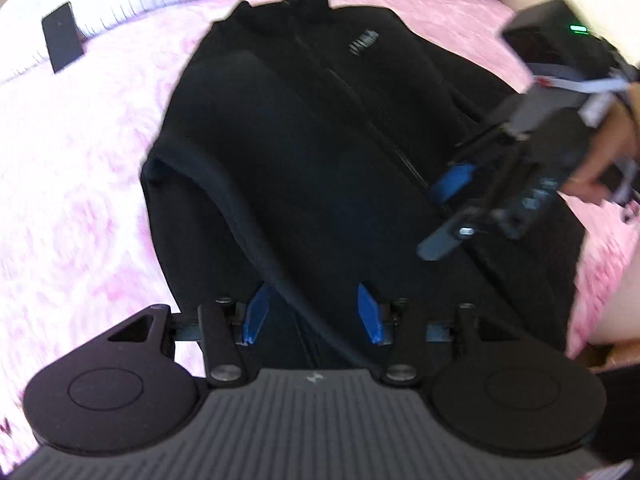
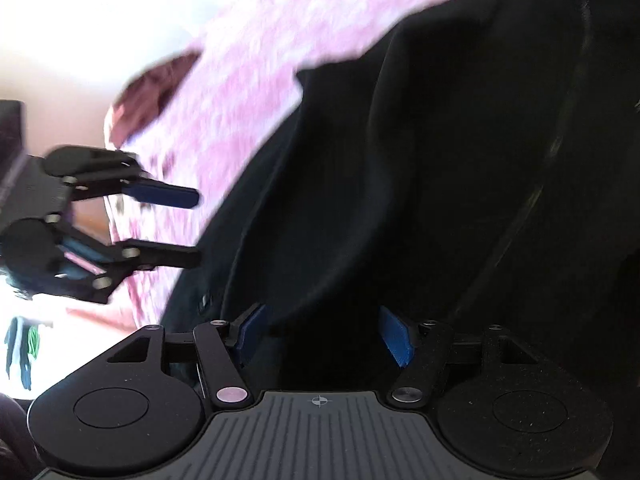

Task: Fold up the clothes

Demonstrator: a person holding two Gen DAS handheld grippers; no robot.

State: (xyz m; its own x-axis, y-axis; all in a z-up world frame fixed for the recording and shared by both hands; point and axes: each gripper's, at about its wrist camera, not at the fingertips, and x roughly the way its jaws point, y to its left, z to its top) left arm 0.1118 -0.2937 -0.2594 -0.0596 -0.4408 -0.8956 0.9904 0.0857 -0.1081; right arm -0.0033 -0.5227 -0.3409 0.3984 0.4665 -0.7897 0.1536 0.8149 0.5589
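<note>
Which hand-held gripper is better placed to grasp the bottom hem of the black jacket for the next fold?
Probably left. The left hand-held gripper is open right at the black jacket hem's near edge. The right hand-held gripper is open too, but hovers farther up, mid-body by the zipper.

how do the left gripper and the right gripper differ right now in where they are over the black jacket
The left gripper sits at the black jacket's near hem, beside the pink bedcover; the right gripper hovers further in, by the zipper. The left points along the jacket, the right across it. Both are open, with blue pads, gripping nothing.
</note>
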